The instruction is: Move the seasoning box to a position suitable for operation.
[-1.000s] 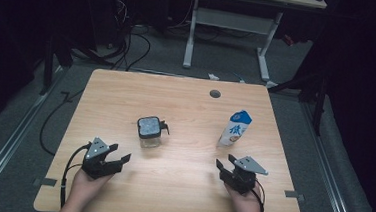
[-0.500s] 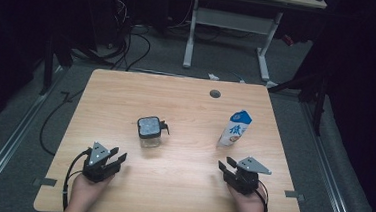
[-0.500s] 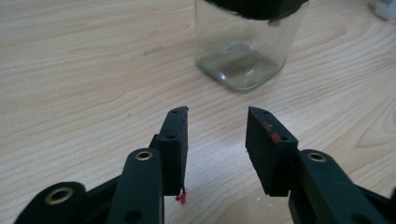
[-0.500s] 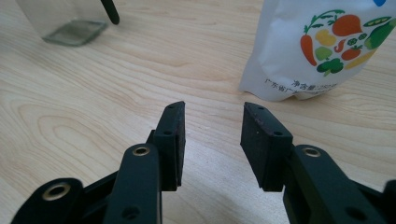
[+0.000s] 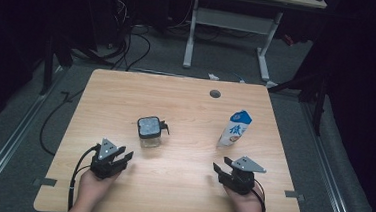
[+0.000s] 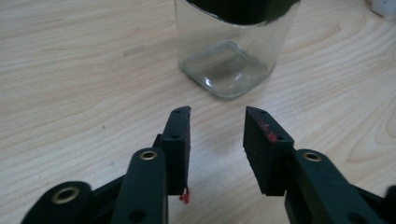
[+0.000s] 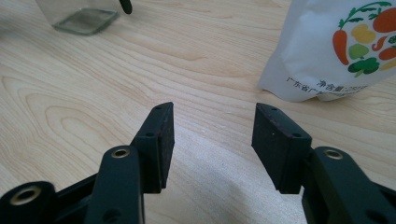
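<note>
The left gripper [image 5: 118,160] rests low on the table [image 5: 180,185] just short of the jar [image 5: 149,132], jaws apart with nothing between them; they have just been closing, and in the left gripper view the gap is narrower than the jar body [image 6: 231,60] ahead. The right gripper [image 5: 224,169] sits well to the right of the jar, just short of the pouch [image 5: 234,130], jaws apart and empty, having just been opening. The jar stands upright near the table centre, a square clear-glass body under a dark lid [image 5: 149,126] with a small clasp on its right side. Judged from the frames, the jar is stiff, fairly heavy for its size, smooth and breakable: take it across two flat opposite walls below the lid, with the pads square to the glass, after widening the jaws. The pouch, upright to the right of the jar and apart from it, looks light and soft; a grip on its upper body should crease it, so hold it gently. Both hands enter from the near edge, forearms level, each gripper pointing forward and slightly inward towards the jar side, knuckles close to the wood.
</note>
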Available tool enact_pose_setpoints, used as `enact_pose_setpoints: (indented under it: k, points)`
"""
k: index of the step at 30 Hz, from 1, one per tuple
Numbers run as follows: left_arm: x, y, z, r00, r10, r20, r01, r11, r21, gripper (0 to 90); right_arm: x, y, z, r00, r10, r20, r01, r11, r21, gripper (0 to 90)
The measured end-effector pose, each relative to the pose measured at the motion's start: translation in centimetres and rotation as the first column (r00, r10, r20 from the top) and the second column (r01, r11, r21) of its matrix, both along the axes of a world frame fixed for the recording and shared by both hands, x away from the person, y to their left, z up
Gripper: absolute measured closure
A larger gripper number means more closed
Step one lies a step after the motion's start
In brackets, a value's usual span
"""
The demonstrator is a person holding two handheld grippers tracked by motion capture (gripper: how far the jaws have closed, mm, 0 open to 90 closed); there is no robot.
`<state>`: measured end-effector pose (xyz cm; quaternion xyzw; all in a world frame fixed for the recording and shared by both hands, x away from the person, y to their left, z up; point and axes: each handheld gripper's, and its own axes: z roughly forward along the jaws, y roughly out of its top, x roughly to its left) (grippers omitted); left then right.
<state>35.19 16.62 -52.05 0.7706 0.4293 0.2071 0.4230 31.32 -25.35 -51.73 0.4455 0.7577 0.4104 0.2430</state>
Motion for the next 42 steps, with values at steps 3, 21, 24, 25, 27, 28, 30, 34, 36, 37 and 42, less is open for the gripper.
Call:
enact_pose_setpoints:
  k: [3, 21, 24, 25, 27, 28, 30, 34, 36, 37, 42]
  points:
    - [0.6, -0.3, 0.2, 0.9999, 0.004, 0.017, -0.004, 1.0, 0.001, 69.5, -0.3, 0.1, 0.2, 0.9999, 0.006, 0.009, -0.006, 1.0, -0.007, 52.1]
    - [4.0, -1.6, 0.6, 0.9991, 0.033, 0.027, -0.033, 0.9995, 0.0, 87.0, -1.2, 0.1, 0.3, 0.9979, -0.03, 0.058, 0.032, 0.999, -0.041, 61.9]
    - [4.1, -1.8, 0.5, 0.9993, 0.024, 0.027, -0.024, 0.9997, -0.008, 88.3, -1.2, 0.2, 0.3, 0.9978, -0.021, 0.063, 0.024, 0.999, -0.041, 59.1]
    - [4.1, -1.8, 0.5, 0.9993, 0.024, 0.027, -0.024, 0.9997, -0.008, 89.3, -1.2, 0.2, 0.3, 0.9978, -0.021, 0.063, 0.024, 0.999, -0.041, 59.1]
    - [4.0, -1.9, 0.5, 0.9996, 0.012, 0.025, -0.012, 0.9998, -0.016, 89.8, -1.1, 0.3, 0.1, 0.9984, -0.024, 0.052, 0.027, 0.999, -0.041, 54.9]
    - [4.0, -1.9, 0.5, 0.9996, 0.012, 0.025, -0.012, 0.9998, -0.016, 89.9, -1.1, 0.3, 0.1, 0.9984, -0.024, 0.052, 0.027, 0.999, -0.041, 54.9]
    - [3.8, -2.2, 0.5, 0.9996, 0.007, 0.026, -0.006, 0.9999, -0.011, 90.0, -1.1, 0.3, 0.1, 0.9983, -0.026, 0.052, 0.028, 0.999, -0.036, 53.4]
    - [3.5, -2.3, 0.8, 0.9996, -0.001, 0.027, 0.001, 0.9999, -0.015, 89.9, -1.1, 0.3, 0.1, 0.9979, -0.023, 0.061, 0.026, 0.999, -0.04, 52.9]
    - [3.1, -2.6, 1.0, 0.9993, -0.016, 0.034, 0.017, 0.9996, -0.022, 89.9, -1.1, 0.4, 0.1, 0.9981, -0.024, 0.057, 0.026, 0.999, -0.041, 52.5]
    - [3.1, -2.6, 1.0, 0.9993, -0.016, 0.034, 0.017, 0.9996, -0.022, 89.9, -1.1, 0.4, 0.1, 0.9981, -0.024, 0.057, 0.026, 0.999, -0.041, 52.5]
    - [2.1, -4.2, 1.3, 0.9961, -0.072, 0.052, 0.073, 0.9971, -0.023, 88.4, -1.1, 0.4, 0.1, 0.9984, -0.026, 0.049, 0.028, 0.999, -0.04, 51.4]
